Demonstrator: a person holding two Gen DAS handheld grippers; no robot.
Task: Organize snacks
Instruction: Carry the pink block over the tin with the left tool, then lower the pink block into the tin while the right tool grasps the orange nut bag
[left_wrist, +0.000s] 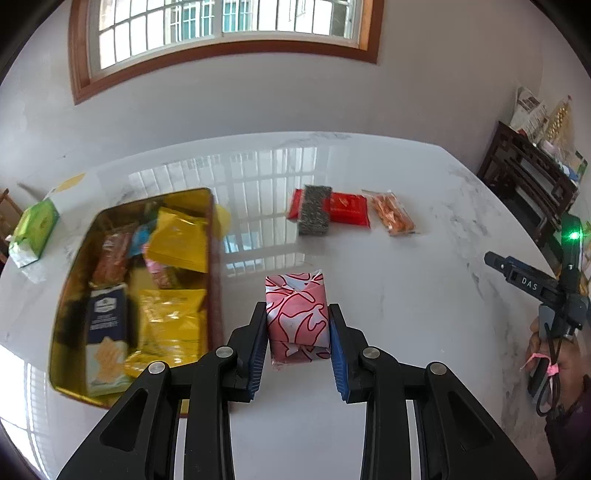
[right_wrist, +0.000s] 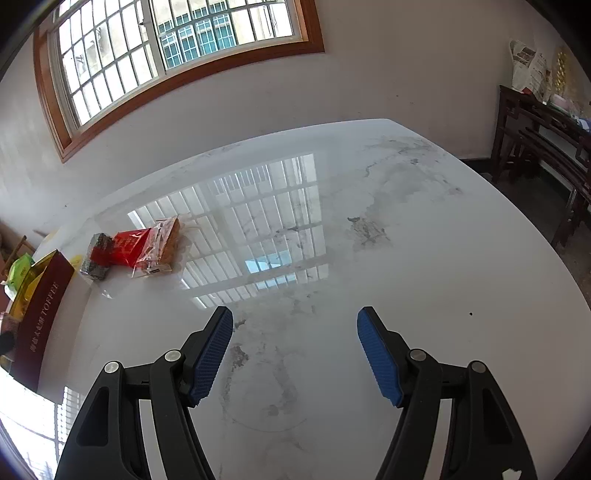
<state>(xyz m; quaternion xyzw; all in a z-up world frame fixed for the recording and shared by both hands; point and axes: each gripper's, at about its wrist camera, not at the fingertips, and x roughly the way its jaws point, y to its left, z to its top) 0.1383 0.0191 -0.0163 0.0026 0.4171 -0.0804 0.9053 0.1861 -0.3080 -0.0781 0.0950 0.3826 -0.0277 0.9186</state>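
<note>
My left gripper (left_wrist: 297, 314) is shut on a pink-and-white wrapped snack block (left_wrist: 297, 317), held over the white marble table (left_wrist: 369, 369). To its left lies a gold tin (left_wrist: 207, 258) holding several snack packets. Further back lie a grey speckled packet (left_wrist: 314, 210), a red packet (left_wrist: 349, 210) and a clear orange packet (left_wrist: 393, 216). My right gripper (right_wrist: 295, 332) is open and empty above bare table; it also shows in the left wrist view (left_wrist: 495, 260). In the right wrist view the three packets (right_wrist: 129, 247) lie at far left beside the tin's maroon wall (right_wrist: 44, 317).
A green packet (left_wrist: 33, 229) lies at the table's far left corner. A dark wooden sideboard (left_wrist: 528, 177) with bags on it stands right of the table. A wall with a window is behind the table.
</note>
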